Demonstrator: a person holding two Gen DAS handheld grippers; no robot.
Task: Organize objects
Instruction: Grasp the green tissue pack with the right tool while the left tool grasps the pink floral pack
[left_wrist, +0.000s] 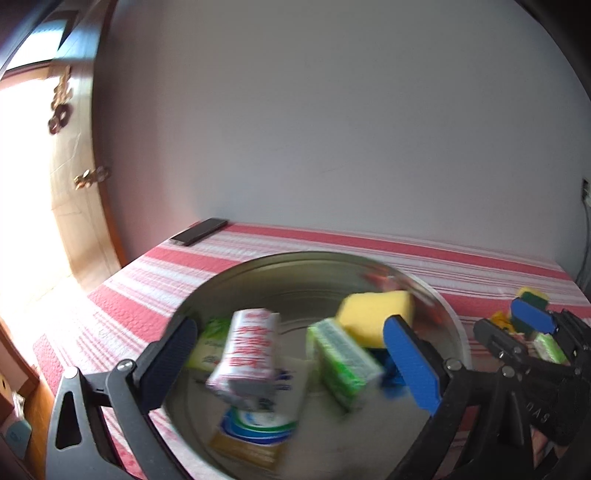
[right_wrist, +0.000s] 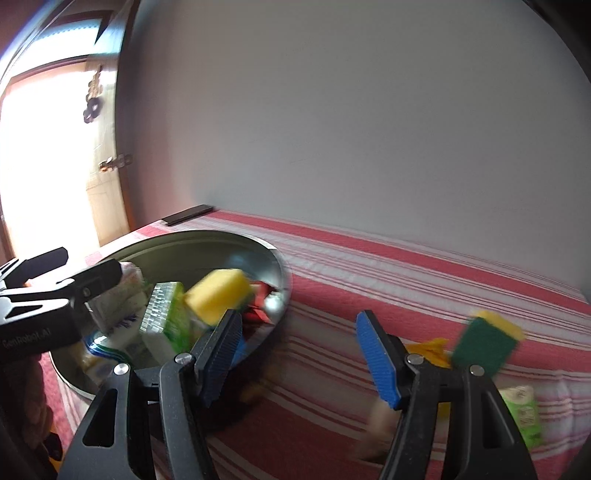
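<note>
Left wrist view showed the left gripper spread wide and empty over the crowded metal bowl. Right gripper gaped empty too; a hasty reach could knock the green-backed sponge off the striped cloth.

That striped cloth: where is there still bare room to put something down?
Most room lies on the striped cloth along the wall, between the metal bowl and the green-and-yellow sponge, and behind the bowl toward the dark phone. The bowl itself is crowded with a yellow sponge and cartons. Small items also cluster around the green sponge at the near right.
</note>
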